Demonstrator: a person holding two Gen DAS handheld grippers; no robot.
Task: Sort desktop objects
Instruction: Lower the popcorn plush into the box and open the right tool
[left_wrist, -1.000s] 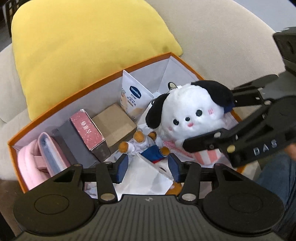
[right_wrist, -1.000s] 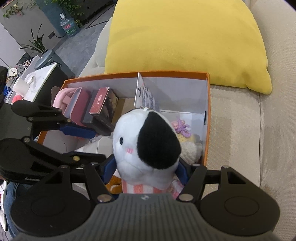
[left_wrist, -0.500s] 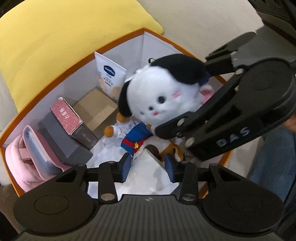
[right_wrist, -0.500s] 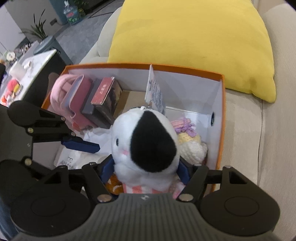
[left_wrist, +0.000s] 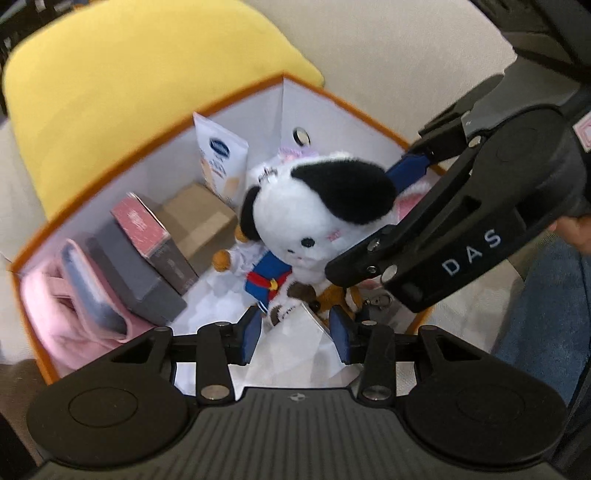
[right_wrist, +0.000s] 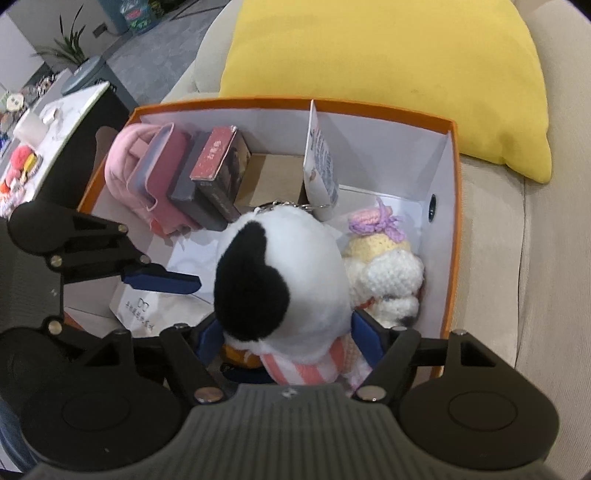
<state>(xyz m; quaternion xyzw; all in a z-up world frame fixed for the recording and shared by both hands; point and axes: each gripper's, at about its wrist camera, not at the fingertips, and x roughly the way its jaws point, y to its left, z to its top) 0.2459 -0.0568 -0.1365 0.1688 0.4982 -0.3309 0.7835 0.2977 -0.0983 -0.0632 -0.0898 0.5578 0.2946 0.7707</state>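
Left wrist view: yellow cushion (left_wrist: 140, 92) behind orange box (left_wrist: 354, 107); box holds pink pouch (left_wrist: 70, 314), boxes, tube (left_wrist: 221, 162). Left gripper (left_wrist: 297, 334) tilted down, jaws apart, over white paper (left_wrist: 295, 354).

Right wrist view: right gripper (right_wrist: 288, 341) clamped on plush dog (right_wrist: 291, 273) above box; crochet doll (right_wrist: 384, 266) beside.

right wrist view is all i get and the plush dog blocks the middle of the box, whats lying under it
Observer: The left wrist view shows a small bear doll in a blue and white outfit lying below the plush dog.
Operator: ok and is the left gripper holding anything, i only see one finger
Observer: No. The left gripper is open, and the corner of a white paper pouch sits between its fingers, not pinched.
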